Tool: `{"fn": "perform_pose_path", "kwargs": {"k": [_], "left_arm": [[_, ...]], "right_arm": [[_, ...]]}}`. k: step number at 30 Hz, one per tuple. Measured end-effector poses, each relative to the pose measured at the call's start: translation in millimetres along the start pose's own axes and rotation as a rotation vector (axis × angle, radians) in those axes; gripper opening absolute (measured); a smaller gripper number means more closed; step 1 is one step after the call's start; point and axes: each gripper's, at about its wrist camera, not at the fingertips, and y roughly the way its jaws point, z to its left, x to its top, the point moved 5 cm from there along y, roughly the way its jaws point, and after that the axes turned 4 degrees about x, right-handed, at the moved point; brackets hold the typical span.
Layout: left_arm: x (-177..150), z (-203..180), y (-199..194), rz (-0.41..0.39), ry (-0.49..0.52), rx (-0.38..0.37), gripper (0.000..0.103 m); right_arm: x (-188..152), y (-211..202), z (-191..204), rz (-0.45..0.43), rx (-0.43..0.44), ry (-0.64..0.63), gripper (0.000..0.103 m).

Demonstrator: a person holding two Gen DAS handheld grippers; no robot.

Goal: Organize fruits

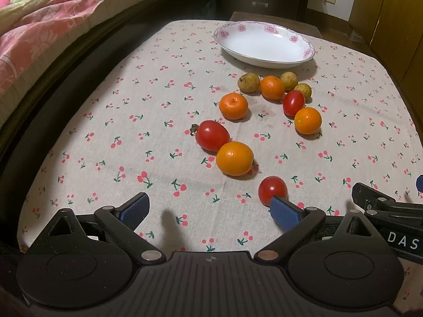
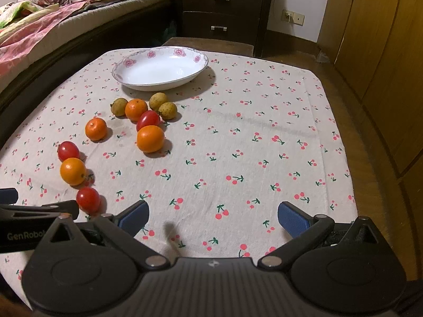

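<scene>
Fruits lie loose on a cherry-print cloth [image 1: 132, 121]: several oranges, such as one orange [image 1: 234, 158] [image 2: 72, 171], three red tomatoes, including the nearest tomato [image 1: 272, 189] [image 2: 88, 199], and three small yellow-brown fruits [image 1: 248, 82] [image 2: 158, 101]. A white flower-rimmed dish [image 1: 264, 43] [image 2: 161, 68] stands empty at the far side. My left gripper [image 1: 208, 211] is open near the front edge, its right pad just in front of the nearest tomato. My right gripper [image 2: 212, 216] is open over bare cloth, right of the fruits.
A bed with pink bedding [image 1: 45, 34] [image 2: 39, 23] runs along the left. A dark drawer chest [image 2: 224, 13] stands beyond the table, wooden cabinets [image 2: 383, 52] on the right. The cloth's right half [image 2: 264, 132] holds nothing.
</scene>
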Motion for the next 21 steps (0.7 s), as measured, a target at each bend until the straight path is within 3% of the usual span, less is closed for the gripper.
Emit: {"fn": "perform_pose_path", "kwargs": {"k": [21], "left_arm": [[0.2, 0.2, 0.8, 0.022, 0.004, 0.005, 0.099]], "right_arm": [[-2.4, 3.4, 0.8, 0.025, 0.011, 0.008, 0.103]]}}
